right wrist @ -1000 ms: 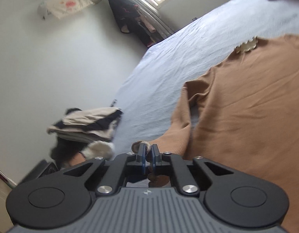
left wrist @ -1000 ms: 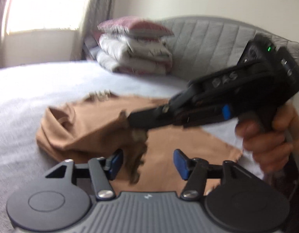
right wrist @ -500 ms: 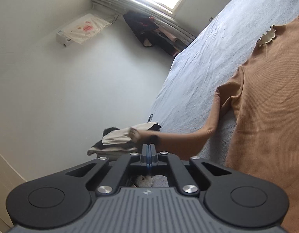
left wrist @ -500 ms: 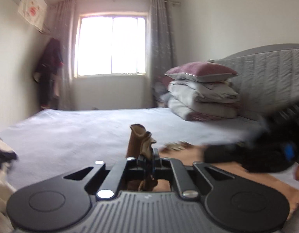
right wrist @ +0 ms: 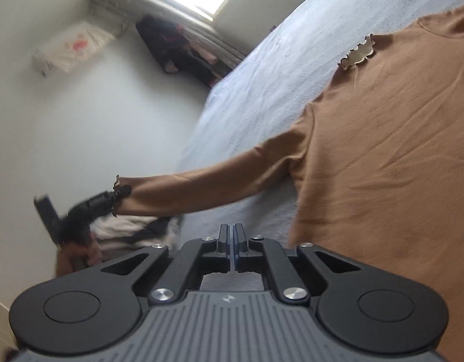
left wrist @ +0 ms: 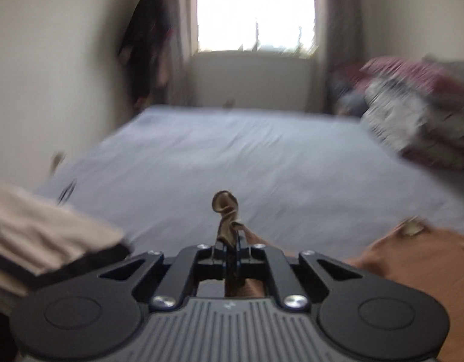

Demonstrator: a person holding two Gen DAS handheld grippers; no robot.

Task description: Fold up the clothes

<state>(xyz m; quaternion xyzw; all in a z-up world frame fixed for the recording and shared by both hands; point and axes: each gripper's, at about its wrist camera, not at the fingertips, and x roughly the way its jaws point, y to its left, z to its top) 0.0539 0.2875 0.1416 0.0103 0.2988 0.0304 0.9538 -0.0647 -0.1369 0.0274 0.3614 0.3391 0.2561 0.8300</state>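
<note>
A brown long-sleeved top [right wrist: 391,157] lies spread on the pale blue bed [right wrist: 262,69], with a cream frilled collar [right wrist: 357,54]. My left gripper [left wrist: 232,246] is shut on the cuff [left wrist: 224,211] of one sleeve; in the right wrist view this gripper [right wrist: 118,194] holds the sleeve [right wrist: 201,187] stretched out leftward past the bed's edge. The top's body shows at the lower right of the left wrist view [left wrist: 412,259]. My right gripper [right wrist: 233,235] is shut and empty, above the bed beside the top's side edge.
A pile of cream and black clothes [left wrist: 39,235] lies at the left, also below the stretched sleeve [right wrist: 132,229]. Stacked pillows [left wrist: 418,114] sit at the bed's right. A window [left wrist: 256,12] and dark hanging clothes [left wrist: 147,45] are on the far wall.
My left gripper closed on the sleeve cuff and pulled it out to the left, stretching the sleeve straight. My right gripper let go of the cuff and stays shut.
</note>
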